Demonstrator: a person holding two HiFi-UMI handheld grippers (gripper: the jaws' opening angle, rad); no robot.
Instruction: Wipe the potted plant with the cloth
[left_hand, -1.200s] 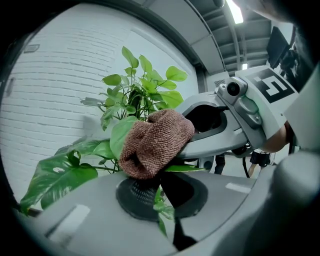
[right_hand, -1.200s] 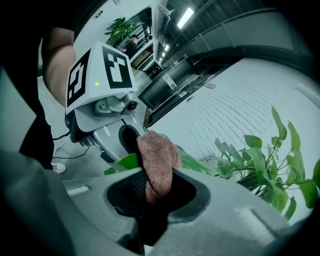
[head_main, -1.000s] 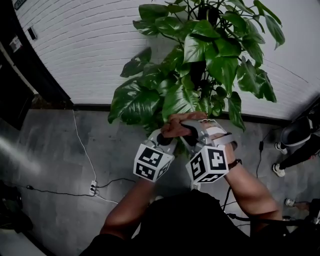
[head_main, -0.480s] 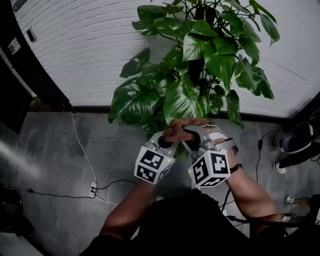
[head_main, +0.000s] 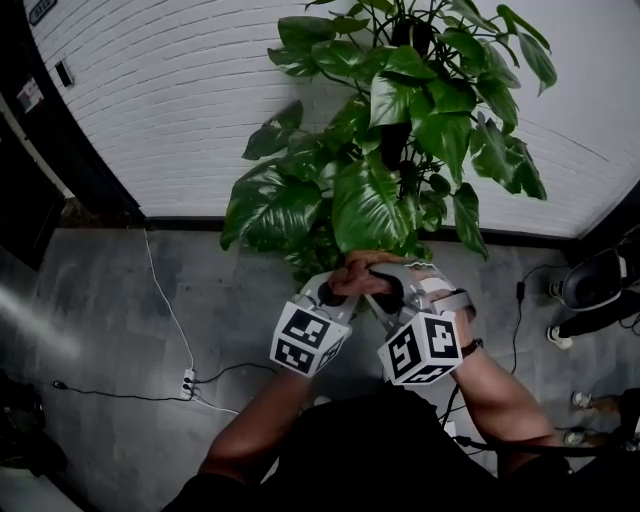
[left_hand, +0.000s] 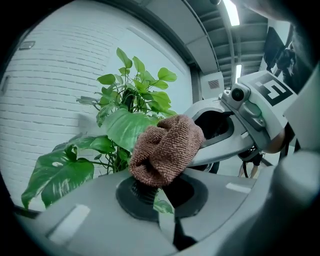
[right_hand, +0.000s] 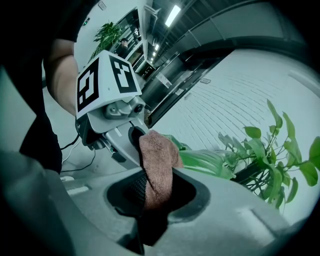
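Right gripper (right_hand: 152, 192) is clenched on the brown cloth (right_hand: 157, 155), whose bunched end presses against the tip of the left gripper (left_hand: 157, 197). That gripper's jaws are closed on a leaf (left_hand: 162, 206) edge of the potted plant (head_main: 400, 130), which stands by the white brick wall (head_main: 170, 100).

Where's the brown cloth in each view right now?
Head view: cloth low centre, just below the potted plant's leaves.
Left gripper view: centre, bunched above a leaf in the jaws.
Right gripper view: centre, running down into the jaws.
Shared landmark: the potted plant against the white brick wall.
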